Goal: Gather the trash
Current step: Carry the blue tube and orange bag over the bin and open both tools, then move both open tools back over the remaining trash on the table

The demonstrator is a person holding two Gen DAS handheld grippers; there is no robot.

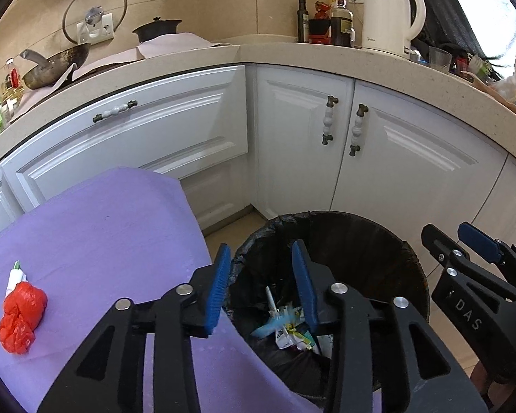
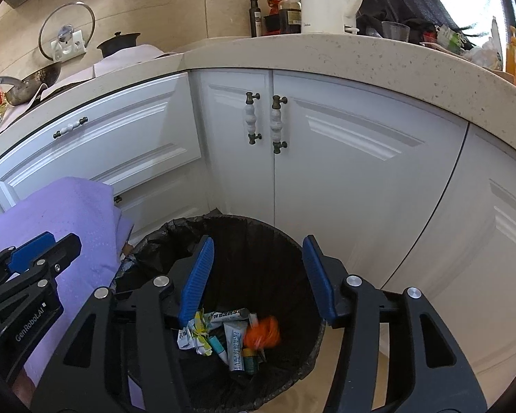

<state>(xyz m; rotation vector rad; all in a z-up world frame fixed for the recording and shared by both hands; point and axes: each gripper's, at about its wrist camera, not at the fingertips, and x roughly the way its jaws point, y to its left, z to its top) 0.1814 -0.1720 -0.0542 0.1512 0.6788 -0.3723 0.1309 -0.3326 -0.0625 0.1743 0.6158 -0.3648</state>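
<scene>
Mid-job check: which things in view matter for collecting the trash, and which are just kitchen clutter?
Job:
- red crumpled plastic bag on the purple cloth
- white tube beside it
- black-lined round bin
- orange wrapper and blue-white scrap, blurred, in the bin

Clutter:
- white electric kettle
- metal wok
- glass pot lid
- dark sauce bottles

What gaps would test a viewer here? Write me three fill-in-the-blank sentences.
1. The red bag lies on the ____ cloth.
2. The trash bin is lined with a ____ bag.
3. Both tongs, left and right, hold ____.

Missing words: purple; black; nothing
</scene>
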